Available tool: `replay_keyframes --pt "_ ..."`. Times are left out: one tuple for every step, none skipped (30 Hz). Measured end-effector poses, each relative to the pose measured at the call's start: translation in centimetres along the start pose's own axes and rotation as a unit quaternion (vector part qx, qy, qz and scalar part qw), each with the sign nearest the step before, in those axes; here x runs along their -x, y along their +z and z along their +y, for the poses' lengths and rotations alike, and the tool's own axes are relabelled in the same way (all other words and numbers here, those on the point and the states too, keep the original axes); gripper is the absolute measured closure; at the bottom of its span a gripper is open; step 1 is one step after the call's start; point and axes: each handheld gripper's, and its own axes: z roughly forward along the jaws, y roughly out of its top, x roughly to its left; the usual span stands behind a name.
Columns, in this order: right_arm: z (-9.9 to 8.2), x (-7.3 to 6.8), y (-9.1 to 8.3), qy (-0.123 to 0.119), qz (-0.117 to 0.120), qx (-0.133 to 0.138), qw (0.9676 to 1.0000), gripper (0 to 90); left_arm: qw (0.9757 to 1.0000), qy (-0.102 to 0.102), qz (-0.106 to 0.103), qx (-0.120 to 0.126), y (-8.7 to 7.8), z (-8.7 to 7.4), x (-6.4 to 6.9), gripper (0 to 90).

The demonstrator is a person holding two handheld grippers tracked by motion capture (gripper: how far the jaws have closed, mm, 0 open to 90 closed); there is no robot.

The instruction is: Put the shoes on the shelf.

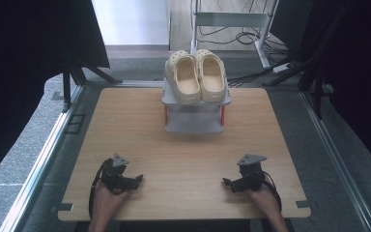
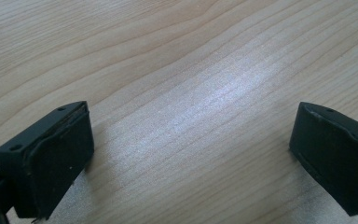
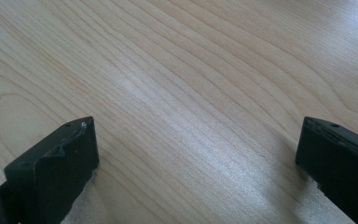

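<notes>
Both grippers, left [image 1: 136, 180] and right [image 1: 227, 183], rest wide open and empty near; cream clogs [image 1: 197, 76] sit untouched on the far rack [image 1: 193, 121].

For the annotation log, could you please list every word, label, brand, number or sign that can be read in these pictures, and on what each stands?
None: no readable text in any view.
The cream clogs, the grey rack under them and the wooden table carry no lettering that shows.
The left claw and the right claw are plain black, with no marking that can be read.
</notes>
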Motion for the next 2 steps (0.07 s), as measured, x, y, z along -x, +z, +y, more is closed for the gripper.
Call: replay_keyframes --pt "-0.06 -0.02 0.0 -0.001 0.0 0.001 1.0 0.0 1.0 0.0 0.0 0.0 0.0 0.02 -0.02 0.0" --pt "-0.06 -0.02 0.0 -0.001 0.0 0.001 1.0 0.0 1.0 0.0 0.0 0.0 0.0 0.02 -0.02 0.0"
